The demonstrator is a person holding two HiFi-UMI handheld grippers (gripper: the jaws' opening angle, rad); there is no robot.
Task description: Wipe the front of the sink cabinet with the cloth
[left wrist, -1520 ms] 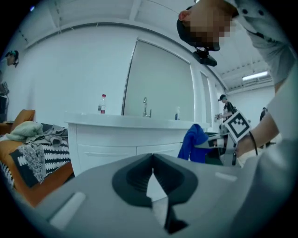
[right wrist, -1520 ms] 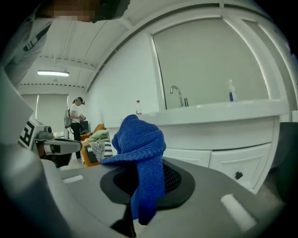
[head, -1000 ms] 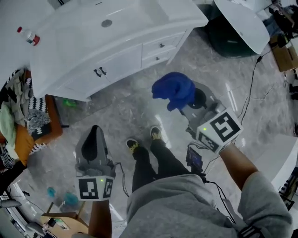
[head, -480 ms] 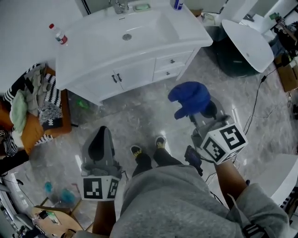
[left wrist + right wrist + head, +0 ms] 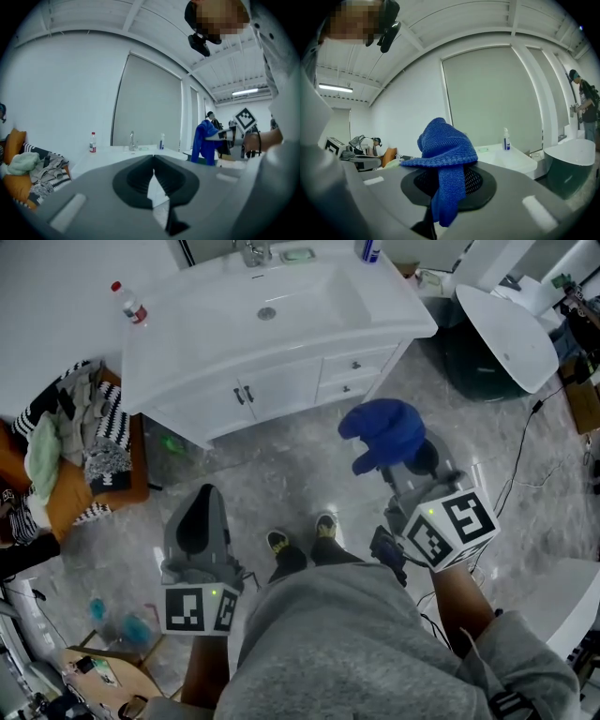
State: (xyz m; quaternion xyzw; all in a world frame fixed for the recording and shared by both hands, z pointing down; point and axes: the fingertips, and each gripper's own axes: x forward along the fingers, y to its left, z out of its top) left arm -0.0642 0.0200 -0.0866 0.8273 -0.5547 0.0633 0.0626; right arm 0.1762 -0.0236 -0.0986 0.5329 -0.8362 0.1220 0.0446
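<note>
**Cloth in the jaws, cabinet front yet to be touched**

A person stands on the grey marble floor, facing a white sink cabinet at the far side of the room. The right gripper has its jaws clamped on a blue knitted cloth. The cloth sits bunched above the jaw tips, with a loose tail hanging down between them. It is held in the air, well apart from the cabinet front. The left gripper, low on the near left, has its jaws closed together on nothing.

The risk probably lies in the grip. The cloth is held in a wad rather than spread, so a hard stroke could drag it out of the jaws. It could also let the bare jaw tips scrape the white doors. The open knit could likewise snag on the dark door handles or the drawer knobs to their right.
</note>
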